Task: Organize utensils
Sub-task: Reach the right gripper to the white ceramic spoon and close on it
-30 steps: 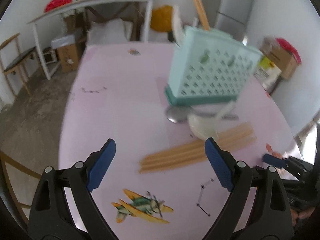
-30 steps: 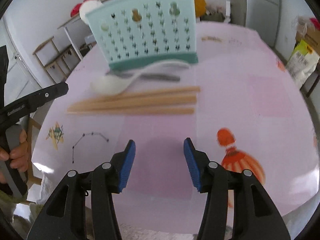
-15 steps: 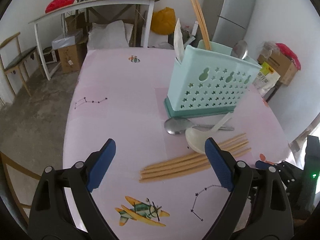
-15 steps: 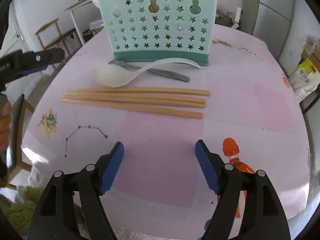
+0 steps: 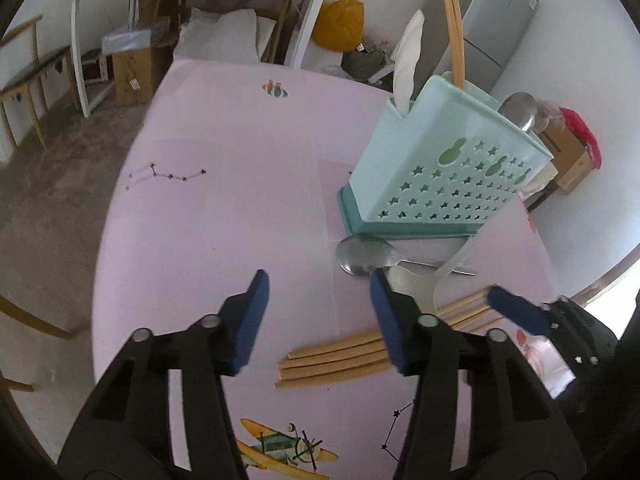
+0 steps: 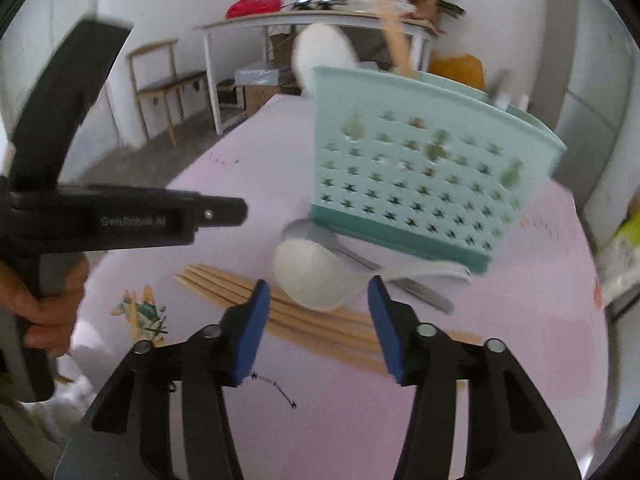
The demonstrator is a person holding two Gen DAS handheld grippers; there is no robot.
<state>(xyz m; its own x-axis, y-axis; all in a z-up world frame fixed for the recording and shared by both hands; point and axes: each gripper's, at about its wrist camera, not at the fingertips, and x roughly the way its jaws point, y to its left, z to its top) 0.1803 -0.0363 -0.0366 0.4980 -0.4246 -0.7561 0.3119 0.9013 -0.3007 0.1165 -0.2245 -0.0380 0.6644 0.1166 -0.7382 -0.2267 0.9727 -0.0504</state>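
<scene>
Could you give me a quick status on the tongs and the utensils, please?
Both tongs, left and right, empty, jaws just narrowed. White spoon, metal spoon and chopsticks lie before the holder. Nothing blocking.

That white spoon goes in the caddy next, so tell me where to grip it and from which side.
Grip the white spoon by its handle, coming from above with the pads across its width. The bowl is broad and rounded and lies on the chopsticks, so pads would likely slip there; the slim handle runs toward the teal utensil caddy, crossing the metal spoon. Stay off that crossing.
</scene>
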